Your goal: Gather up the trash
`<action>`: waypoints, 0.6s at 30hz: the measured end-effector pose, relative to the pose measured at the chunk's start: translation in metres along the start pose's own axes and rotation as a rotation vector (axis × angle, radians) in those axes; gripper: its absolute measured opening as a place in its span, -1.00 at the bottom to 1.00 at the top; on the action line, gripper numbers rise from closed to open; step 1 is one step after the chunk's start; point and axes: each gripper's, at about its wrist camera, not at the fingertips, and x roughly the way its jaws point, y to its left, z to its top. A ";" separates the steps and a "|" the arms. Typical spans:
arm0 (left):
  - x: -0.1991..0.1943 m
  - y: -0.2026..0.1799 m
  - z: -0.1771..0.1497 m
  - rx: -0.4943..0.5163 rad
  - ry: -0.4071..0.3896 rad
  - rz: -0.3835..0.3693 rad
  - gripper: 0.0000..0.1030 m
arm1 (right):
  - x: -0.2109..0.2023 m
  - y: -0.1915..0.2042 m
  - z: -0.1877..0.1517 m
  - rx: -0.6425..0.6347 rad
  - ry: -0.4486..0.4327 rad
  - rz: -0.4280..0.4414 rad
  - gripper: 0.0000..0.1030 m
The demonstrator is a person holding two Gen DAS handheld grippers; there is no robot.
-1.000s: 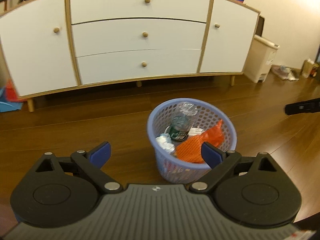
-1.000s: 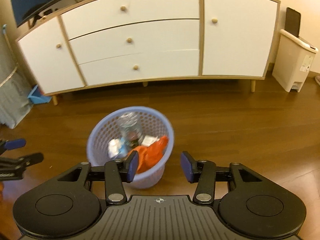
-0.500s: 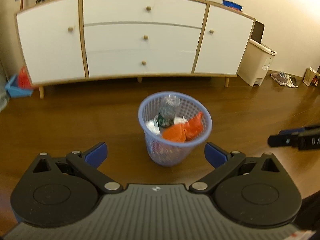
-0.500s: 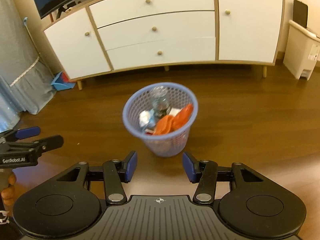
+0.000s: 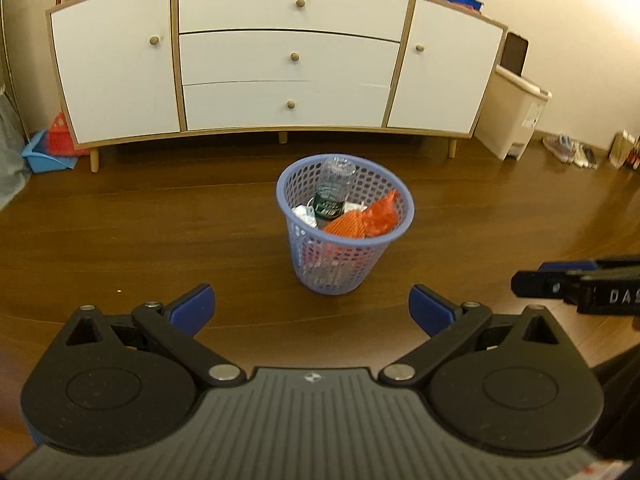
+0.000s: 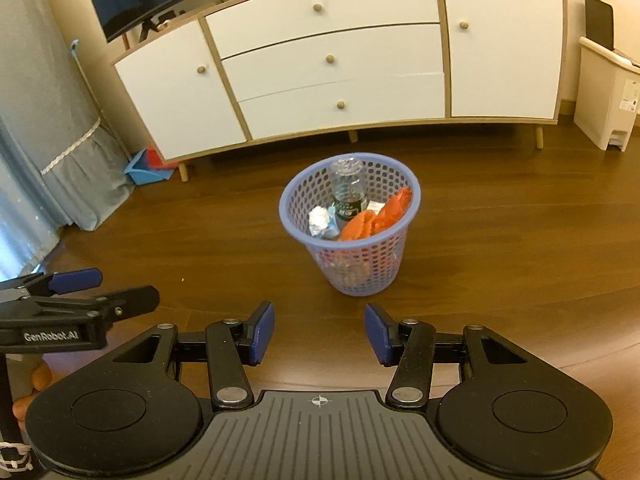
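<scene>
A lavender mesh basket point(image 5: 384, 264) point(image 6: 382, 264) stands on the wood floor ahead of both grippers. Inside it are a clear plastic bottle point(image 5: 335, 186) point(image 6: 349, 188), an orange net bag point(image 5: 366, 218) point(image 6: 378, 216) and crumpled white and foil wrappers point(image 6: 320, 220). My left gripper point(image 5: 312, 310) is open wide and empty, well short of the basket. My right gripper point(image 6: 319, 334) is open and empty too, its blue pads point(image 6: 262, 332) level with the floor in front of the basket. Each gripper shows at the edge of the other's view.
A white sideboard with wooden knobs point(image 5: 288, 56) point(image 6: 340, 52) runs along the back wall. A beige pedal bin point(image 5: 516, 116) point(image 6: 608, 96) stands at its right. A blue dustpan point(image 5: 48, 156) point(image 6: 146, 166) lies at its left, beside a grey curtain point(image 6: 44, 120). Shoes point(image 5: 568, 148) sit far right.
Both grippers have drawn back and up from the basket, which now looks smaller and farther away. Both stay open and empty.
</scene>
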 end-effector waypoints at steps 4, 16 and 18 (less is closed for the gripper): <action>0.000 -0.001 -0.014 -0.002 0.015 0.014 0.97 | 0.003 0.002 -0.011 -0.022 0.011 -0.006 -0.08; 0.007 -0.004 -0.025 -0.002 0.034 0.024 0.98 | 0.013 0.001 -0.027 -0.046 0.029 -0.009 -0.08; 0.009 -0.005 -0.025 0.003 0.036 0.024 0.98 | 0.015 -0.001 -0.028 -0.042 0.034 -0.009 -0.08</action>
